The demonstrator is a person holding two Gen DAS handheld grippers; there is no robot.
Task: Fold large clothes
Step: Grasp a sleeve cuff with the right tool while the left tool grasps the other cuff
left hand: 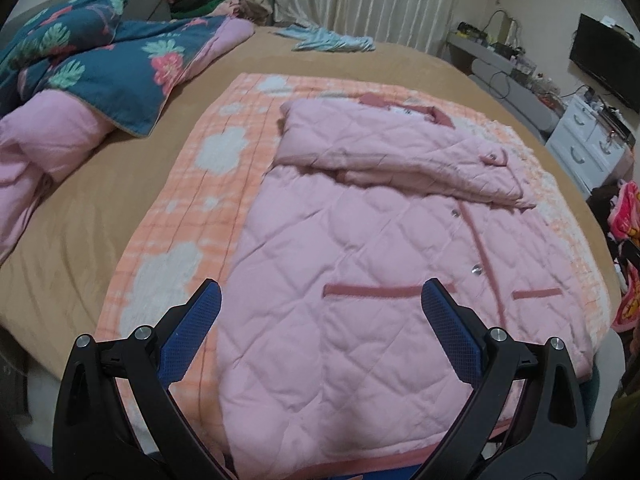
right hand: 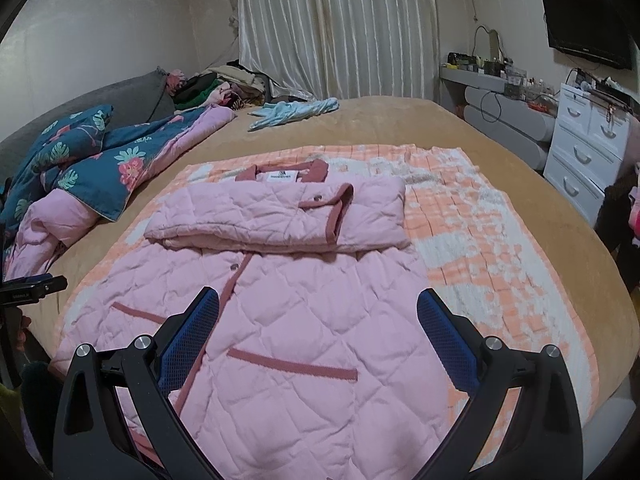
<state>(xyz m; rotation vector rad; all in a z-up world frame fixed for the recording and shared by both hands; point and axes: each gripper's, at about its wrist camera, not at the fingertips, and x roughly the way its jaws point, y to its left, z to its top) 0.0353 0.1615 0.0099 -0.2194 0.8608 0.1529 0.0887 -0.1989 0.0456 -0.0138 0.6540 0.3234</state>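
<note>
A pink quilted jacket (left hand: pixel 360 248) with dark pink trim lies flat, front up, on an orange and white checked blanket (left hand: pixel 192 208) on the bed. Both sleeves are folded across its chest. My left gripper (left hand: pixel 322 294) is open and empty, above the jacket's lower left part near a pocket. The jacket also shows in the right wrist view (right hand: pixel 304 288). My right gripper (right hand: pixel 318 304) is open and empty, above the jacket's lower right part. The jacket's hem is hidden below both grippers.
The tan bed sheet (right hand: pixel 460 128) surrounds the checked blanket (right hand: pixel 480 240). A teal floral duvet (left hand: pixel 100 56) with pink lining is bunched at the left. A light blue garment (right hand: pixel 292 112) lies at the far side. White drawers (right hand: pixel 584 152) and a desk stand at the right.
</note>
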